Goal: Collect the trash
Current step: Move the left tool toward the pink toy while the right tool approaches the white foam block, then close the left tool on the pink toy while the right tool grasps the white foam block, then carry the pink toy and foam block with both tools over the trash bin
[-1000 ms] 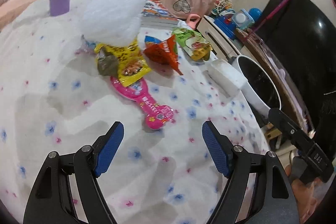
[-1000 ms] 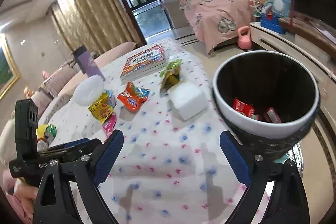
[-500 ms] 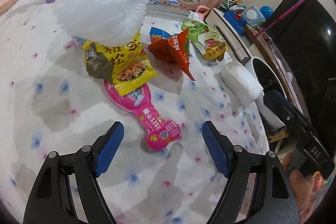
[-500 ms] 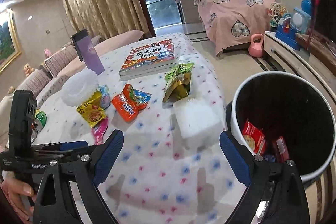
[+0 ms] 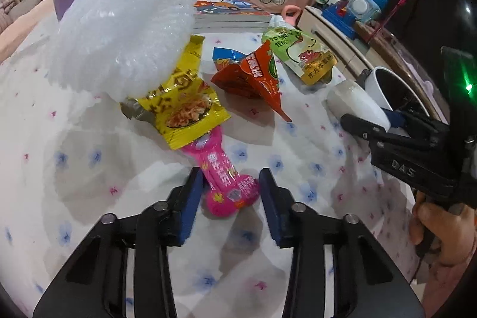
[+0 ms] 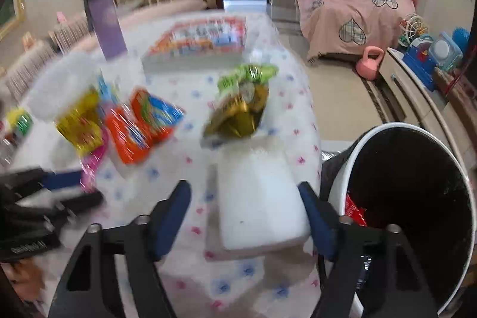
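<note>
Trash lies scattered on a table covered by a white cloth (image 5: 74, 169) dotted with blue and pink flowers. The left gripper (image 5: 228, 198) sits low over the cloth, its 2 blue pads (image 5: 190, 198) straddling the near end of a pink wrapper (image 5: 229, 184); the left pad looks to touch the wrapper, while a narrow gap shows at the right pad, so the jaws are not yet clamped. A yellow snack packet (image 5: 184, 106) overlaps the wrapper's far end, with a sheet of bubble wrap (image 5: 125, 29) piled above it. Beside these lie an orange packet (image 5: 256, 73) and a green pouch (image 5: 304, 52).

The right gripper (image 6: 243, 216) stands spread wide, 1 finger on each side of a white foam block (image 6: 256, 195) near the table edge, not touching it. Just to its right is a white-rimmed trash bin (image 6: 337, 187), a red wrapper (image 6: 354, 210) inside.
</note>
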Demonstrator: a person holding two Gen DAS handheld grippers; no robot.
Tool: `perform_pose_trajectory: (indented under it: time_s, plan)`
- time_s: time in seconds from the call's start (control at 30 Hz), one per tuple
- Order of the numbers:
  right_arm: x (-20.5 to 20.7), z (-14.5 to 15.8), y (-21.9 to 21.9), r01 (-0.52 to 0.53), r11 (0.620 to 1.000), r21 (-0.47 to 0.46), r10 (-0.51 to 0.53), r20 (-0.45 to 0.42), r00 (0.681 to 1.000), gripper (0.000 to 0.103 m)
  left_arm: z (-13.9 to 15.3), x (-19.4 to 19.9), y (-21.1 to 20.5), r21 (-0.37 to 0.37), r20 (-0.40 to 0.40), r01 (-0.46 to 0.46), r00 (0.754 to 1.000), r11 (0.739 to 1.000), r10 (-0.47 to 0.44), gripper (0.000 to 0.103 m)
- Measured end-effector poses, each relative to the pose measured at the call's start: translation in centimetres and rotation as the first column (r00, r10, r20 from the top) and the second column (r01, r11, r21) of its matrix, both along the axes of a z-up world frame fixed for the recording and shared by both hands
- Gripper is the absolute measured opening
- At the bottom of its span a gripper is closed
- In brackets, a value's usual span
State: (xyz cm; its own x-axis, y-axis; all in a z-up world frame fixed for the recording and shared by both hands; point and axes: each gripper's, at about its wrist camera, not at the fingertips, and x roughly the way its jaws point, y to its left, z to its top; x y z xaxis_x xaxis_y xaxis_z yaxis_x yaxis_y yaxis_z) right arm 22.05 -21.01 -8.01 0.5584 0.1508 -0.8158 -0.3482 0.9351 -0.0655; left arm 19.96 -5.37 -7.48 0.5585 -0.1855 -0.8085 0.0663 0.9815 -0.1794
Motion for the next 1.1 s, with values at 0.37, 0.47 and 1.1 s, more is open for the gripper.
perform_pose_trajectory:
  time_s: [0.37,0.47,1.1]
  plan:
    - [-4.7,1.8,-2.1,0.052,0.979,0.197,-0.057,0.019,0.998,0.050,1.5,-3.2,-0.5,-0.122,0.020,0.091,0.996,0.988,-0.089,0.033]
    - [-6.4,2.5,-2.4,0.063,0.964,0.259,-0.071,0.023,0.997,0.050,2.4,-4.1,-1.3,-0.134,0.040,0.118,0.993,0.984,-0.114,0.033]
    - [-11.4,5.1,-8.2,0.196,0.907,0.371,-0.236,0.064,0.970,0.050,5.5,-5.2,-7.6,-0.124,0.110,0.280,0.957,0.952,-0.267,0.033]
